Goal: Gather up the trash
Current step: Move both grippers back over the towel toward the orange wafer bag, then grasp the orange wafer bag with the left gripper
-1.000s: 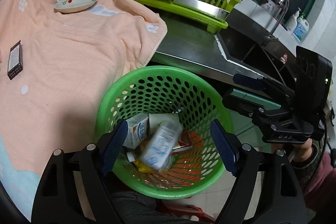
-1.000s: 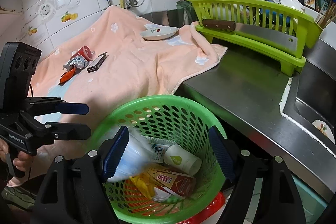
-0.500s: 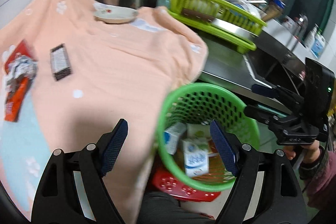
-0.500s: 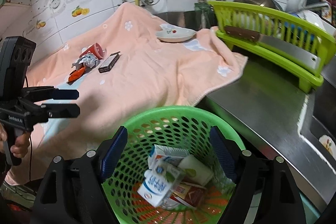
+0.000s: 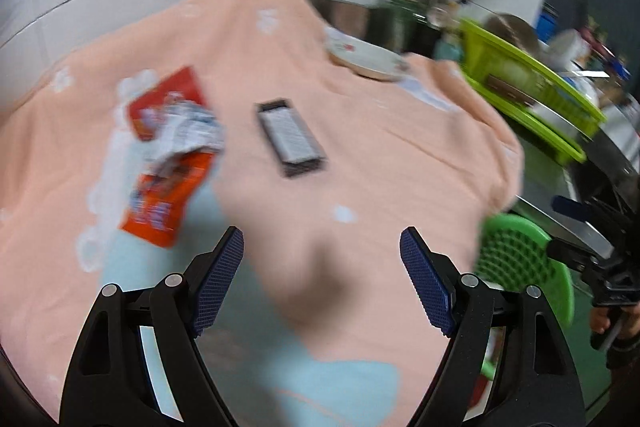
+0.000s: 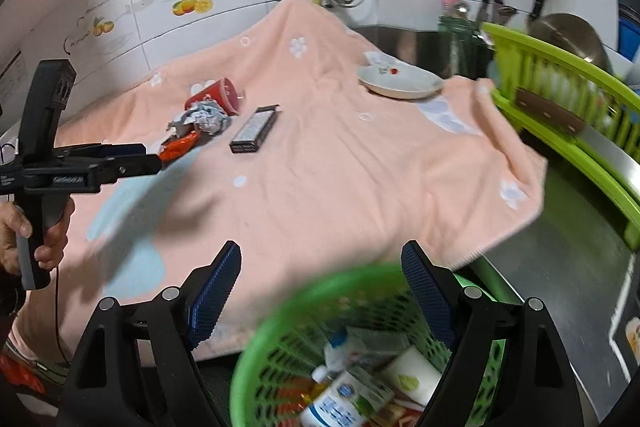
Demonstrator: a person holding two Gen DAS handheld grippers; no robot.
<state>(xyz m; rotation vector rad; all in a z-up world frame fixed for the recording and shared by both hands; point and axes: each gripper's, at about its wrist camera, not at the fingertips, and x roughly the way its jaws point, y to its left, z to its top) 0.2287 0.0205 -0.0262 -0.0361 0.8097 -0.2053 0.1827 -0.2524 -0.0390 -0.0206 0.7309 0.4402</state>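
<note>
Wrappers [image 6: 188, 131] beside box [image 6: 253, 130] (both jaws apart)

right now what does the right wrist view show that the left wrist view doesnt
Only the right wrist view shows the trash inside the green basket, such as a white bottle, plus the hand holding the left tongs. Only the left wrist view shows the right tongs from outside, beside the basket. Both show the peach towel, orange wrapper, crumpled foil, black box and white dish.

green basket [image 6: 256, 359] of cartons below the wide-open right hand-held gripper [image 6: 320, 291], peach towel [image 6: 320, 167] beyond
</note>
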